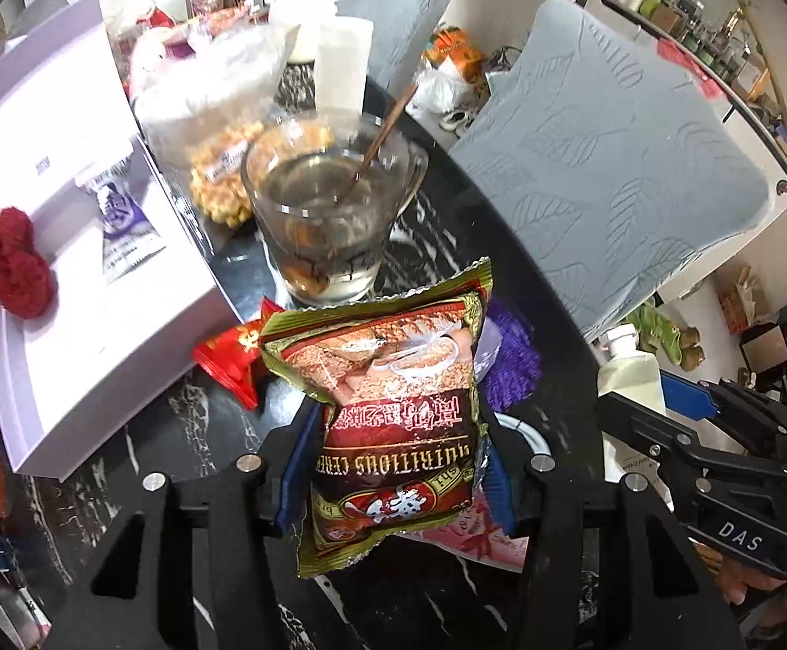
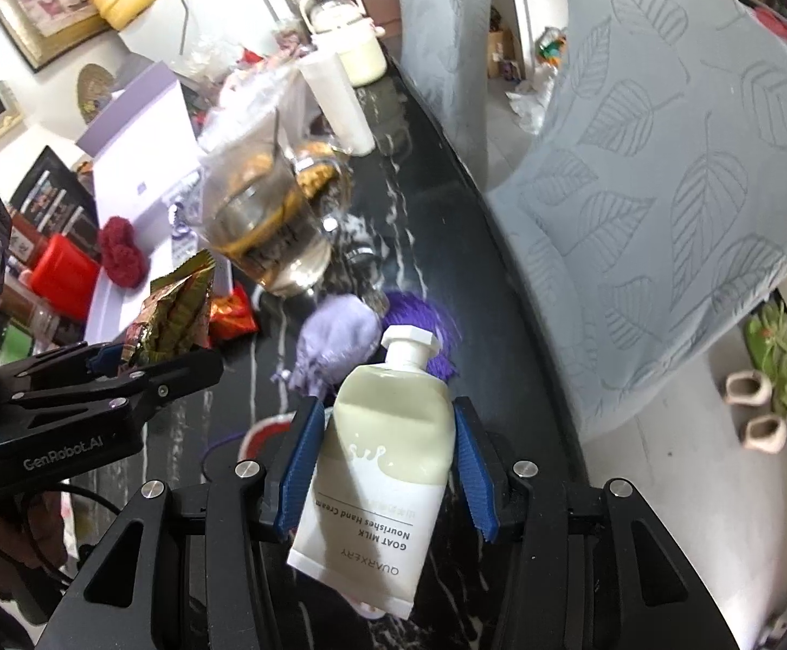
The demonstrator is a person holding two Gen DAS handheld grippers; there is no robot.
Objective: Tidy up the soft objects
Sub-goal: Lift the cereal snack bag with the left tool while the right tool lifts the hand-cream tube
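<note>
A black marble counter [image 2: 420, 206] with white veins curves along its right edge. Just beside it stand chairs in grey leaf-embossed covers [image 1: 615, 173], another chair [image 2: 442, 32] farther back. The floor [image 2: 681, 487] is pale, and a framed picture [image 2: 49, 5] hangs on the white wall.

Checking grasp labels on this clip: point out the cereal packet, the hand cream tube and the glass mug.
cereal packet [image 1: 393, 433], left wrist view, on its printed front.
hand cream tube [image 2: 388, 449], right wrist view, mid-body.
glass mug [image 1: 328, 206], left wrist view, on its front wall.
</note>
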